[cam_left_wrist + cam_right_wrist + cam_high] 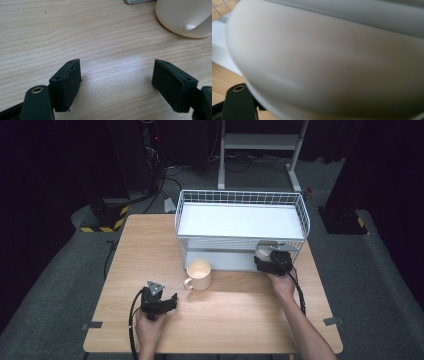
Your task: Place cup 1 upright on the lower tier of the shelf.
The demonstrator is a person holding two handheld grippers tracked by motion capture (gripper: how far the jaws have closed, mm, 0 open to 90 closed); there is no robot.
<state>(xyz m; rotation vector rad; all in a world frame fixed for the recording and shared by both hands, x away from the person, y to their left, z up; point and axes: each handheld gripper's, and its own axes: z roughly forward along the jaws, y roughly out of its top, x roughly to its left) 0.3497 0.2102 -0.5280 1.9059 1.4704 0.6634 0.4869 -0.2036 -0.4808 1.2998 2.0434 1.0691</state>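
One mug (199, 274), one bowl (264, 251), one wire rack (240, 200), two grippers.

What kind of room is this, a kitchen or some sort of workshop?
Probably a lab or recording studio, not a kitchen: a lone wooden table stands among dark drapes, with cables and a metal stand on the floor behind, and hand-held tongs working near a mug and wire rack.

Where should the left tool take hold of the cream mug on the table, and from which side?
Probably the mug by its handle, which juts toward the near left, facing the left tool. That tool's jaws stand open with bare table between them, so come from the near-left side and close across the handle loop.
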